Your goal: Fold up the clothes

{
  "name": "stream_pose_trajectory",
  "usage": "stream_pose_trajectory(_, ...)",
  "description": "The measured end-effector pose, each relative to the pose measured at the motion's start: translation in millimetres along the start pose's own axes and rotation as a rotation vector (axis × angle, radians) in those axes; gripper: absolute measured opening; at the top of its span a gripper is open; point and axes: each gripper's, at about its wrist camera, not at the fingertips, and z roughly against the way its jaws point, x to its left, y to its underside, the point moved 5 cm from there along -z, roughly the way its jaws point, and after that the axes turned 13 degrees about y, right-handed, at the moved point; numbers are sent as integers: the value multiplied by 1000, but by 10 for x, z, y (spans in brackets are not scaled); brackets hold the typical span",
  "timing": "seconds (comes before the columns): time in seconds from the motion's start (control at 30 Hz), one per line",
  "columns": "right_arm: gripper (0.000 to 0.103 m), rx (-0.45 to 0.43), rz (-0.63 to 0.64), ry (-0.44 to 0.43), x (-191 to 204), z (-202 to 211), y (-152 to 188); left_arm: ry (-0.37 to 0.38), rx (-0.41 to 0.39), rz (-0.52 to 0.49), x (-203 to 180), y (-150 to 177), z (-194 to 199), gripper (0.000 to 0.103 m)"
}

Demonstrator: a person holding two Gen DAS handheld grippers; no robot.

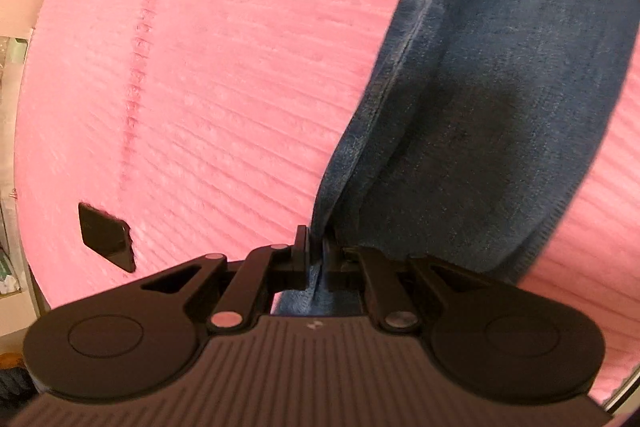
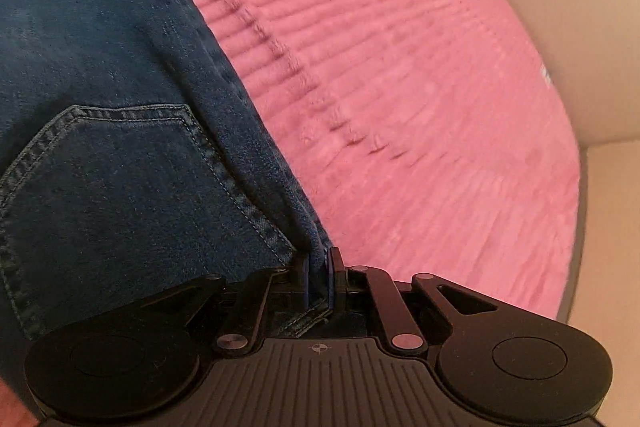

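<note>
Left gripper (image 1: 316, 247) clamped tight on a jeans (image 1: 480, 87) edge; right gripper (image 2: 319, 267) likewise pinches denim beside the back pocket (image 2: 120, 187). Jeans lie over the pink ribbed blanket (image 1: 220, 67)

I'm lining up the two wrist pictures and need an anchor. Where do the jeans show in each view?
Left wrist: the jeans run from the top right down to the bottom centre, pinched in the left gripper.
Right wrist: the jeans, back pocket showing, fill the left half, pinched in the right gripper.
Shared landmark: the pink ribbed blanket beneath.
</note>
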Motion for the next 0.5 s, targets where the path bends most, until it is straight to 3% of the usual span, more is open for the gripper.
stream_pose_trajectory(0.1,5,-9,-42,-16,-26,-43,26,-36,7,24,23,-34,-29,8)
stream_pose_trajectory(0.2,7,-21,-80,-16,-10,41,117,-74,18,44,2,-24,-11,16)
stream_pose_trajectory(0.23,12,-20,-90,-6,32,136,169,-92,22,49,-1,1,12,18)
stream_pose_trajectory(0.27,24,-21,-97,6,23,176,174,-105,22,60,18,69,50,18)
stream_pose_trajectory(0.33,83,-20,-132,50,6,262,173,-125,22,88,72,242,138,18)
stream_pose_trajectory(0.5,84,-70,-253,17,124,776,73,-156,14,183,168,806,392,27)
